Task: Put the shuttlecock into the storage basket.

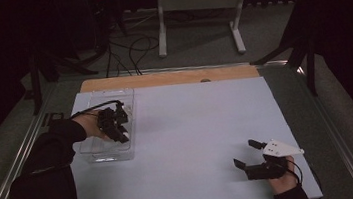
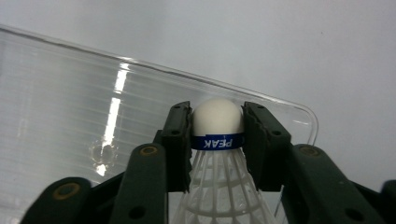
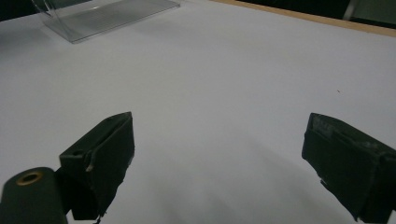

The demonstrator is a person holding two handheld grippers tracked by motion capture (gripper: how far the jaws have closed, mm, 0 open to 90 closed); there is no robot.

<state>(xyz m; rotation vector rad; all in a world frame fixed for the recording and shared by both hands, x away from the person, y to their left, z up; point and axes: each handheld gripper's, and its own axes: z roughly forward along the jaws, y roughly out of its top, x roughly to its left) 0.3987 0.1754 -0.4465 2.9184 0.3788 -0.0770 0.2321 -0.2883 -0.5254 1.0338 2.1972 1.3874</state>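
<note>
A white shuttlecock [image 2: 217,140] with a round cork head and a blue band reading PEAK is clamped between the jaws of my left gripper [image 2: 217,125]. That left gripper [image 1: 119,132] hangs over the clear plastic box [image 1: 101,156] at the table's left side, its cork end pointing down toward the box's bottom [image 2: 70,121]. My right gripper [image 1: 246,155] rests low over the white table sheet near the front right corner, jaws spread wide with nothing between them; in the right gripper view the right gripper [image 3: 219,163] frames bare sheet.
The clear box [image 3: 107,16] lies far off across the white sheet [image 1: 198,127]. A wooden strip [image 1: 162,78] edges the table's far side. Beyond stand a white frame [image 1: 199,6], cables on the floor and dark stands.
</note>
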